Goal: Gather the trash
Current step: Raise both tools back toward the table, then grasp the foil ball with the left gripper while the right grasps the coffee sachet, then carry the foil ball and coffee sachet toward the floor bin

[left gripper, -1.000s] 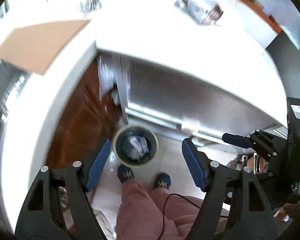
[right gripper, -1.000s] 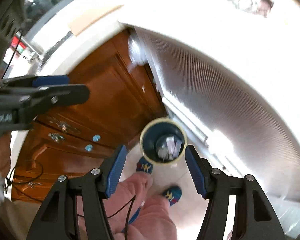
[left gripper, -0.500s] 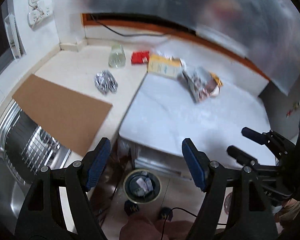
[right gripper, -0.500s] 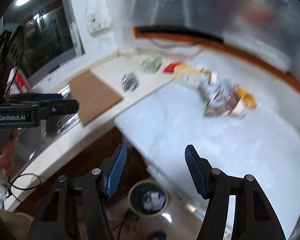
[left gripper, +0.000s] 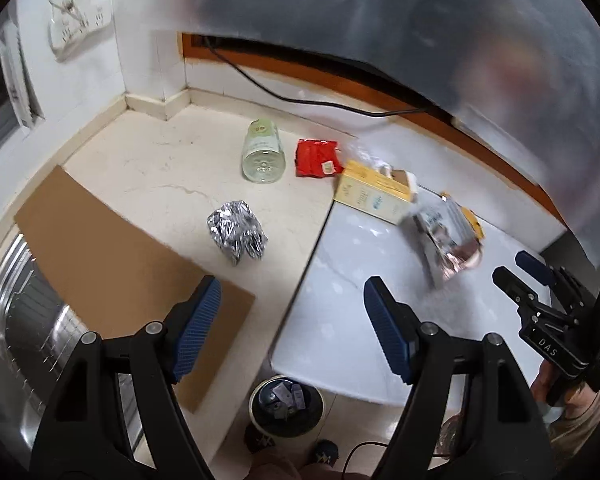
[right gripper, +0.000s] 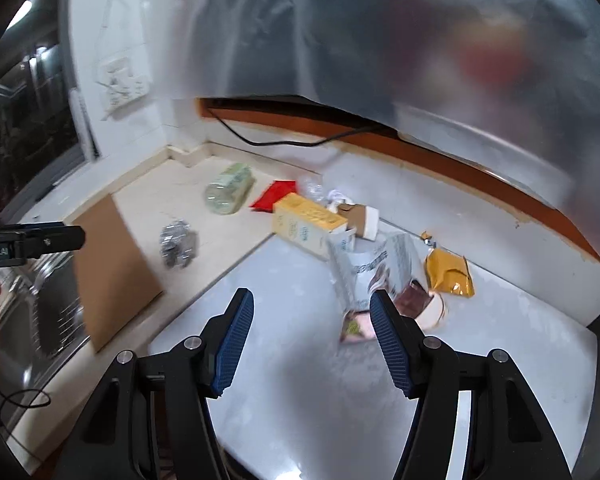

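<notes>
- Both grippers have come up from the bin on the floor; a second ago they looked down into it past the counter's edge, and now they look across the counter top.
- My left gripper (left gripper: 292, 320) stands spread with nothing between its blue pads, above the seam where the cream counter (left gripper: 160, 160) meets the white top (left gripper: 340, 320).
- My right gripper (right gripper: 312, 340) is spread too and holds nothing; it hangs over the white top's near part.
- Trash lies on both surfaces. A foil ball (left gripper: 238, 234) sits mid-counter, just beyond the cardboard (left gripper: 100, 248).
- A clear jar (left gripper: 262, 152) lies on its side toward the back corner, with a red packet (left gripper: 316, 158) just beside it.
- A yellow box (left gripper: 374, 192) lies across the seam near the back edge.
- A printed wrapper (right gripper: 374, 276) lies on the white top just beyond my right pads, and a mustard pouch (right gripper: 450, 274) lies next to it, nearer the back edge.
- The bin (left gripper: 286, 406) stands on the floor below the white top's near corner, with scraps already in it.
- The cardboard lies along the counter's near edge and partly covers the sink (left gripper: 24, 320).
</notes>
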`<state>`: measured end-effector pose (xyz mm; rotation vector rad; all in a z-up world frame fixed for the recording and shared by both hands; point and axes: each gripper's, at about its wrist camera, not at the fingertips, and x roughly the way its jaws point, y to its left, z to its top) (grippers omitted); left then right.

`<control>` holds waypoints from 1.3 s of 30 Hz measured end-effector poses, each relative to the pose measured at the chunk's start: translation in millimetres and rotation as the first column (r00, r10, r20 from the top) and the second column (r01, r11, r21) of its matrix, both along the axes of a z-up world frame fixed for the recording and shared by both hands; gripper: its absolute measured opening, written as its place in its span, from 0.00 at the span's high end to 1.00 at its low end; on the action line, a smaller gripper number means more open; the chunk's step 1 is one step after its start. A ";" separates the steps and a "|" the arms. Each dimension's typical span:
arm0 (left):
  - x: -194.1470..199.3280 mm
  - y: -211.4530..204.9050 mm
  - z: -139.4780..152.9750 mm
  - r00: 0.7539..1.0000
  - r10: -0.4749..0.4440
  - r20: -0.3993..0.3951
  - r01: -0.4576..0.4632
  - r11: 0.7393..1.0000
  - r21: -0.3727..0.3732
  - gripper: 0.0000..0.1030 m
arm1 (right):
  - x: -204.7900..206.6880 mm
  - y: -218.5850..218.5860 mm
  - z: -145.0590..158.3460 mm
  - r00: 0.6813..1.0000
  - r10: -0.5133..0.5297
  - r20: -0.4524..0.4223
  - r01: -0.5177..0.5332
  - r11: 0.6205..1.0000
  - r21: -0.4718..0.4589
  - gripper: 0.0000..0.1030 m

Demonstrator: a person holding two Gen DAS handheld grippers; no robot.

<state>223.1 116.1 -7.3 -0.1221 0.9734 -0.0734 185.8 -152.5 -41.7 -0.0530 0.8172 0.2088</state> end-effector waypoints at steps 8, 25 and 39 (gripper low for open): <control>81.0 27.5 -66.0 0.993 0.061 -0.105 -0.063 0.998 -0.019 0.31 | 78.1 9.6 -74.9 0.993 -0.073 -0.093 0.067 0.996 -0.067 0.46; 154.7 41.3 -166.8 0.963 0.161 -0.214 -0.154 0.987 0.052 0.40 | 131.0 17.3 -163.0 0.969 -0.144 -0.201 0.110 0.978 -0.175 0.81; 106.4 17.1 -121.2 0.986 0.138 -0.098 -0.133 0.990 0.057 0.42 | 83.2 21.0 -124.6 0.986 -0.142 -0.088 0.125 0.977 -0.175 0.94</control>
